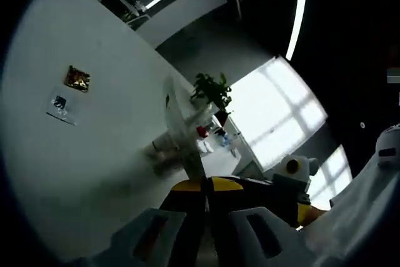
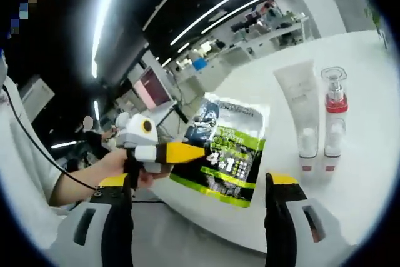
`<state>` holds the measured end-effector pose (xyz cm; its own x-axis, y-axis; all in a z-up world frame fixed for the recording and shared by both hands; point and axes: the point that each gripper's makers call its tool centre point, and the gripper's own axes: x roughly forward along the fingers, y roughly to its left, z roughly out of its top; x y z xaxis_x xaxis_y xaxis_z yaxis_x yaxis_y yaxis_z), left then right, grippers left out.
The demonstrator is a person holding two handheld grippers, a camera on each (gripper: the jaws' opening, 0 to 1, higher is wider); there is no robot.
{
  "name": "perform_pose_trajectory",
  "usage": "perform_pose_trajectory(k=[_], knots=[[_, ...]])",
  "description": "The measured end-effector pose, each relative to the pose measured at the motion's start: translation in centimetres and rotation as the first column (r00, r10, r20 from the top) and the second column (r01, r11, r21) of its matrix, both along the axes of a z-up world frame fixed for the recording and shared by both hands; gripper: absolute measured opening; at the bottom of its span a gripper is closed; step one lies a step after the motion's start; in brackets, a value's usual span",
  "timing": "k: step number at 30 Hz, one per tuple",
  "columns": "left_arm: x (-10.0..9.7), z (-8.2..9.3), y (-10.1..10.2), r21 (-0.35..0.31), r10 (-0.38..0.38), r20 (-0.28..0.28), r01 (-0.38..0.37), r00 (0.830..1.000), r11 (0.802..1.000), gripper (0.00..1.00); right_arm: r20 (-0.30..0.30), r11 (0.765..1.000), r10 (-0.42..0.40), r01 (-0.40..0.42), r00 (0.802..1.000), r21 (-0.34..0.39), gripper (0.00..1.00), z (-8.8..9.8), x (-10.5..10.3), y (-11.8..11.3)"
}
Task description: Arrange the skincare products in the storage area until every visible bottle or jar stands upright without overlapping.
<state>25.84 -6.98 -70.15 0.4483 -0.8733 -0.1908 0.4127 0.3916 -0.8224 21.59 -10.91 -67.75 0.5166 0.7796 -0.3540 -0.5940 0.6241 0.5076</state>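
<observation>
Green sachet (image 2: 226,148) being held edge-on in left tongs (image 2: 187,152), jaws pinched narrow on it, lifted clear above desk (image 2: 369,173). White tube (image 2: 302,114) and red-collared pump bottle (image 2: 334,117) being kept upright just beside sachet, side by side, not overlapping. Right tongs (image 2: 200,217) being held wide, empty, below sachet, likely readied for handover or support.

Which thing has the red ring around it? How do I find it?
Look at the white table in the right gripper view. Two tall products stand together beside a green sachet. Yours is the clear pump bottle with a red band; the white tube beside it has none.
</observation>
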Motion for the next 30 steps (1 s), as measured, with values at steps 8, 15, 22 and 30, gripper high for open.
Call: perform_pose_trajectory(k=[8, 15, 22, 30], knots=[[0.9, -3.0, -0.8, 0.04, -0.002, -0.058, 0.004, 0.998, 0.999, 0.0, -0.015, 0.994, -0.051, 0.049, 0.999, -0.096, 0.99, -1.3, 0.5, -2.5], [1.5, -4.7, -1.7, 0.062, -0.013, -0.096, 0.02, 0.995, 0.998, 0.0, -0.004, 0.988, -0.086, 0.085, 0.996, -0.127, 1.0, -1.7, 1.1, -3.6], [1.9, -5.7, -2.7, 0.107, -0.031, -0.108, 0.043, 0.994, 0.993, 0.0, 0.001, 0.983, -0.13, 0.129, 0.991, -0.133, 0.99, -1.9, 1.7, -4.6], [2.5, -7.9, -2.8, 0.203, -0.015, -0.132, 0.042, 0.991, 0.978, 0.0, -0.006, 0.979, -0.164, 0.162, 0.986, -0.126, 0.99, -2.1, 2.1, -5.3]])
